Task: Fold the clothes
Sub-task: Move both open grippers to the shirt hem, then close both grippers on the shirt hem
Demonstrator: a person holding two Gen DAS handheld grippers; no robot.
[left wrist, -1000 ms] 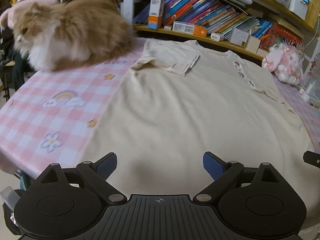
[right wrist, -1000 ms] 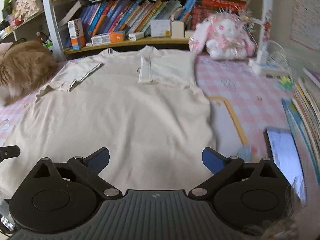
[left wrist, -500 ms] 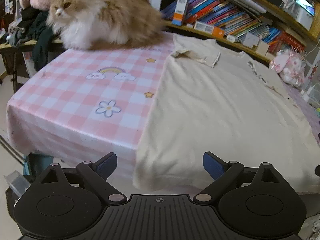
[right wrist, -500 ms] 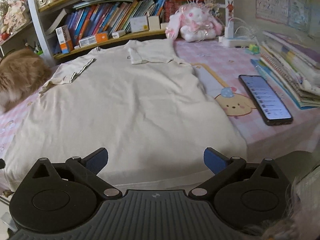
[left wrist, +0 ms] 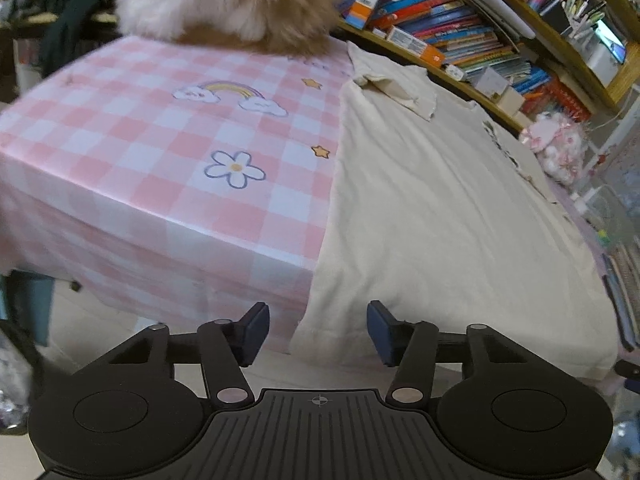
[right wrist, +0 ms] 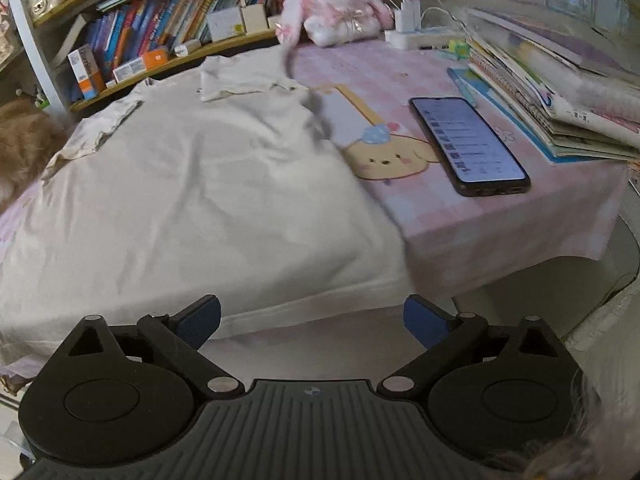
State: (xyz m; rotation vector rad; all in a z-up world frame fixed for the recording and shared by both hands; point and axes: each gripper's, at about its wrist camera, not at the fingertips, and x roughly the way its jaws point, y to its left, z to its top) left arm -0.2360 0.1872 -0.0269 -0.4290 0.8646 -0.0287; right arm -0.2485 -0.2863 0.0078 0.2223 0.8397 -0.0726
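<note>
Shirt (left wrist: 420, 208): I find it spread flat on the table (left wrist: 168, 184), sleeves folded in, hem draped over the near edge.
Handling: I judge it light, limp, prone to dragging.
Left tool (left wrist: 318, 330): released, hem corner at 12 o'clock.
Right tool (right wrist: 312, 316): released, opposite corner at 1 o'clock.
Hold: I advise both hem corners.

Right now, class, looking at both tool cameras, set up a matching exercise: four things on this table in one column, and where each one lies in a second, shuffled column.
Things:
1. T-shirt
2. phone
3. cat
4. plush bunny

Places:
A. far left corner of the table
B. spread flat, hem hanging over the near edge
C. far side, by the bookshelf and power strip
D. screen up, right of the shirt

Pairs: 1-B, 2-D, 3-A, 4-C
</note>
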